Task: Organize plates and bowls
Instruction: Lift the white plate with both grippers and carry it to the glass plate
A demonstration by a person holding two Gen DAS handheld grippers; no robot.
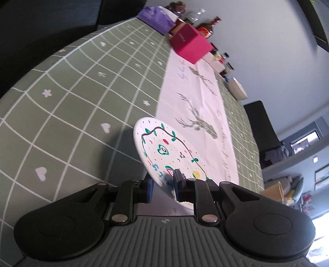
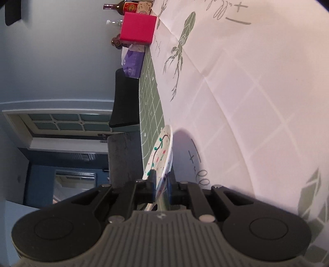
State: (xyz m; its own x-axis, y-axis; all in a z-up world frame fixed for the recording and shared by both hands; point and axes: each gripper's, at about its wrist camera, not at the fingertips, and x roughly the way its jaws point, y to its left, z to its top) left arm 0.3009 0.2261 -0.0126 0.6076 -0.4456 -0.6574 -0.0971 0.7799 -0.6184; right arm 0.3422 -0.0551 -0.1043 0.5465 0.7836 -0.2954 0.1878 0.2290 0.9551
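My left gripper [image 1: 163, 184] is shut on the near rim of a white painted plate [image 1: 164, 147] with green, red and blue drawings, held above the green checked tablecloth [image 1: 82, 102]. My right gripper [image 2: 161, 184] is shut on the rim of a similar painted plate [image 2: 162, 152], seen edge-on, above the white deer-print runner [image 2: 246, 102]. I cannot tell whether both views show one plate. A white bowl [image 1: 237, 88] stands far along the table.
A pink box [image 1: 191, 46] [image 2: 138, 30], a purple pack [image 1: 156, 18] [image 2: 133, 61], bottles [image 1: 207, 27] and small jars stand at the far end of the table. A dark chair [image 2: 123, 102] is beside the table edge.
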